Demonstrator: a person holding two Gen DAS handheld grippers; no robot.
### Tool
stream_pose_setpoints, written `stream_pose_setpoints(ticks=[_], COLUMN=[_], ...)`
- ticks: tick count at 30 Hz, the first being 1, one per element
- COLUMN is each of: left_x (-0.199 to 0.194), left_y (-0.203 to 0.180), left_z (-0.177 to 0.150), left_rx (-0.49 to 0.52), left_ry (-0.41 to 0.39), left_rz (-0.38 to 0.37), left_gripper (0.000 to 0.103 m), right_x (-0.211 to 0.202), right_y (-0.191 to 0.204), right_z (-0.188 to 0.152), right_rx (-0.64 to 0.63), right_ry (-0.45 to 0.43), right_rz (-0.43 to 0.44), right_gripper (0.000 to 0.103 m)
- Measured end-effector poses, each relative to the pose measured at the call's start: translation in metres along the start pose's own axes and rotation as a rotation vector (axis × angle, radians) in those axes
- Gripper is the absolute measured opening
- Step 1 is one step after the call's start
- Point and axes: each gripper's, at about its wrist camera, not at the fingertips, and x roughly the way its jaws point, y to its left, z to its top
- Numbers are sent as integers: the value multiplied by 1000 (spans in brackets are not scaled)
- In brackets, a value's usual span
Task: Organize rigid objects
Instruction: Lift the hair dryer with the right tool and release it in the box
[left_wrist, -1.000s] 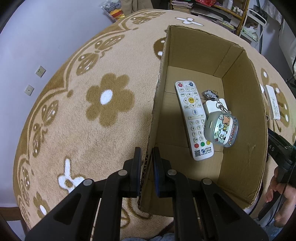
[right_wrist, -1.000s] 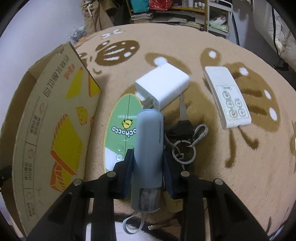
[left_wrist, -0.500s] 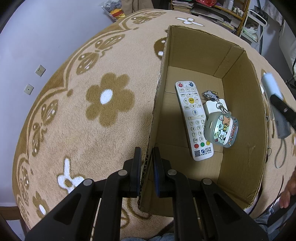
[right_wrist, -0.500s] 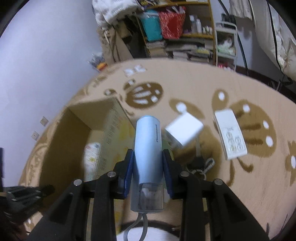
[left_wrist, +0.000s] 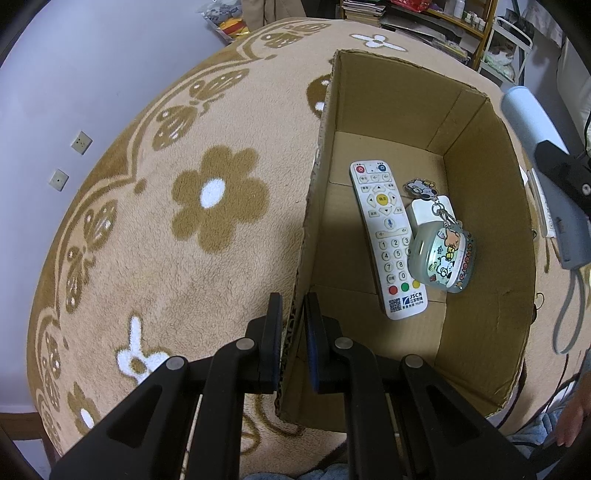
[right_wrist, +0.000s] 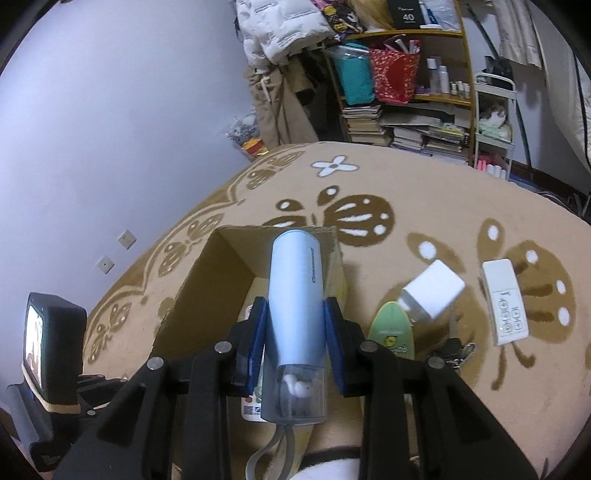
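A pale blue cylindrical bottle (right_wrist: 295, 306), with a clear cap end and a grey loop strap, sits lengthwise between the blue pads of the right gripper (right_wrist: 295, 325), which clamps its sides. It hangs in the air over the open cardboard box (left_wrist: 476, 206). The left gripper (left_wrist: 293, 314) pinches the box's near wall. Inside lie a white remote control (left_wrist: 388, 240) and a cartoon-printed keychain case (left_wrist: 441, 258).

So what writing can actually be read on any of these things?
"Cinnamoroll": blue tube.
"JSCN", digits 1 to 0: white remote in the box.
"Cheers": round case.
"40": black box on the shelf.
Green board, remote's other labels: too small.
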Motion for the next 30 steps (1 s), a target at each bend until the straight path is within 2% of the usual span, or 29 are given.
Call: stream_pose_setpoints(ticks=[11,19,30], left_x=[2,3,4], left_y=[0,0,0], left_z=[1,1,1], left_rx=[-3,-3,-1], left_ry=[2,4,7], left_rz=[-6,-11,-9], left_gripper=[12,12,12], right_x=[23,45,37], right_y=[28,33,39], right_z=[-11,-20,-16], right_rx=[-81,-120,-161], right_ry=[46,110,79], right_rz=[21,-9,-34], right_gripper=[33,33,32])
